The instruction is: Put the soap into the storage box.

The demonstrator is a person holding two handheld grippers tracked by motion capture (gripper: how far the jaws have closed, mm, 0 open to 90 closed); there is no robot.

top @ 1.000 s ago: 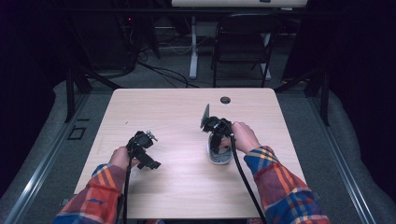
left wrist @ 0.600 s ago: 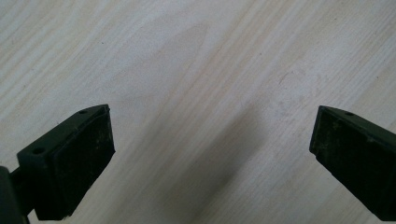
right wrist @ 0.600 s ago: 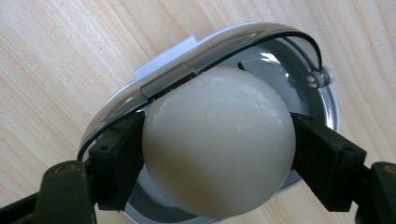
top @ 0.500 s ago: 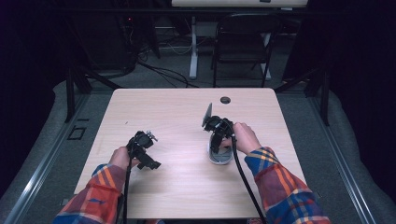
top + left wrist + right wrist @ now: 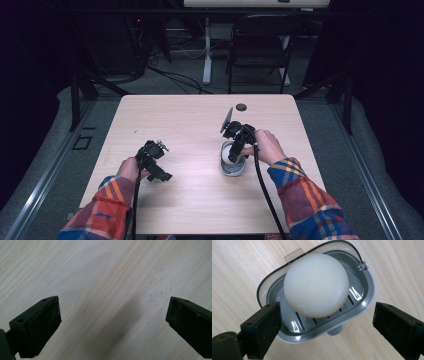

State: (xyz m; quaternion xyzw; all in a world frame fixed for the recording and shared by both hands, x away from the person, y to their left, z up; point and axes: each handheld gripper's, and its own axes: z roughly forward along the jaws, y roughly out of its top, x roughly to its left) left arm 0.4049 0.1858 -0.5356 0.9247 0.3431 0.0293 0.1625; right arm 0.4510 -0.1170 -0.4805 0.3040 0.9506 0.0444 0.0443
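While the person's two plaid sleeves come in from the near edge, this is how the table reads from there outward.

Left gripper [image 5: 159,175]: nearest to the person, low over bare wood, jaws spread wide with nothing between them.

Table [image 5: 175,120]: pale wood-grain top, smooth, a fair surface for a dish to skid on.

Right gripper [image 5: 234,155]: a little farther out, tipped down over the dish; its jaws have just been opening and now stand well apart, their pads [image 5: 265,326] clear of the rim on either side, gripping nothing.

Soap dish [image 5: 364,302]: grey plastic tray with a slotted floor and a clear hinged lid thrown back, sitting right of the table's middle. Probably light and stiff, glossy enough to slide; the side walls look like the place to pinch it.

Soap [image 5: 317,285]: round white bar lying in the dish, leaning toward the lid side. Likely firm, smooth and slippery, domed so that pads could squirt off; I would take it across its widest girth, gently.

Grommet [image 5: 241,107]: small dark hole near the far edge.
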